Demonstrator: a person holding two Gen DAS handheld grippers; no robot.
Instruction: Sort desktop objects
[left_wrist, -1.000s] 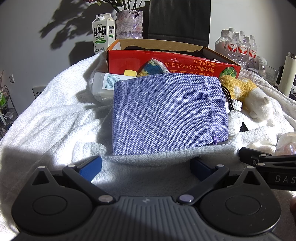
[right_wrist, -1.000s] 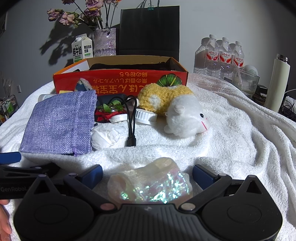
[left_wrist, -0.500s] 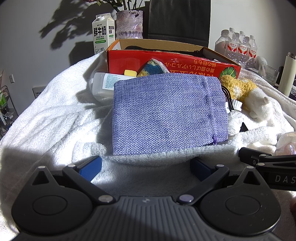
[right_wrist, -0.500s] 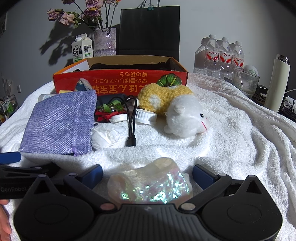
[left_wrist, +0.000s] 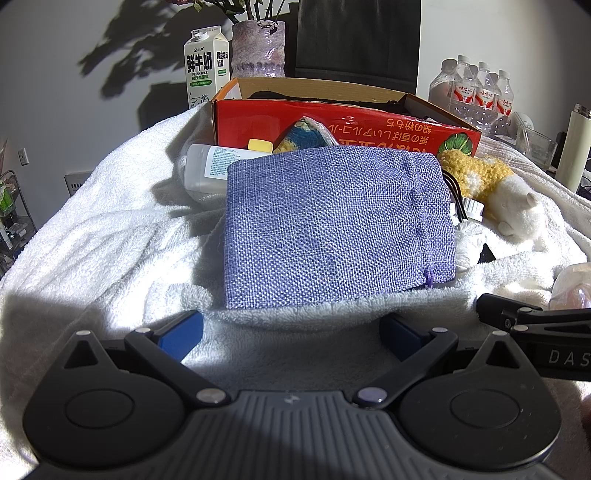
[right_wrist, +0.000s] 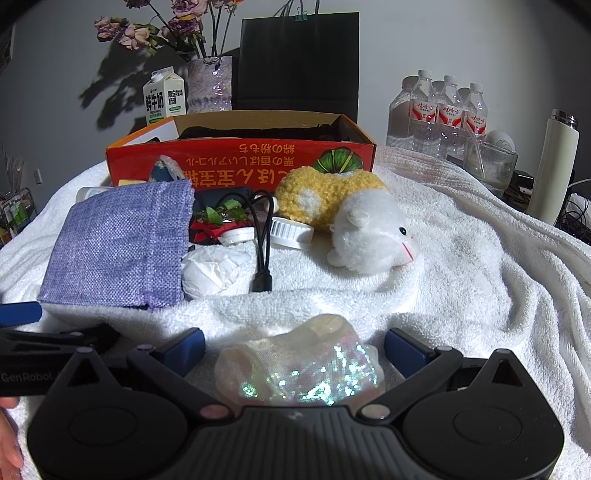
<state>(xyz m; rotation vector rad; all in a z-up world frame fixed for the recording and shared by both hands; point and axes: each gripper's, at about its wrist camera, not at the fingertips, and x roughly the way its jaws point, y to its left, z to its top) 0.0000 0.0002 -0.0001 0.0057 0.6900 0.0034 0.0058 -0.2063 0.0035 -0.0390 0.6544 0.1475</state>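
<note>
A purple burlap pouch (left_wrist: 338, 225) lies flat on the white towel, just ahead of my open, empty left gripper (left_wrist: 291, 334); it also shows in the right wrist view (right_wrist: 118, 245). My right gripper (right_wrist: 293, 349) is open, with an iridescent sequin pouch (right_wrist: 301, 369) lying on the towel between its fingers, not clamped. A red cardboard box (right_wrist: 240, 162) stands open at the back. In front of it lie a yellow-and-white plush toy (right_wrist: 354, 218), a crumpled tissue (right_wrist: 210, 271), a black cable (right_wrist: 262, 251), a white cap (right_wrist: 291, 230) and a clear bottle (left_wrist: 207, 168).
A milk carton (right_wrist: 164, 96), a vase of flowers (right_wrist: 208, 85) and a black bag (right_wrist: 299, 62) stand behind the box. Water bottles (right_wrist: 443, 110), a glass (right_wrist: 487, 164) and a white flask (right_wrist: 554, 166) stand at the right. The white towel (right_wrist: 461, 277) lies in folds.
</note>
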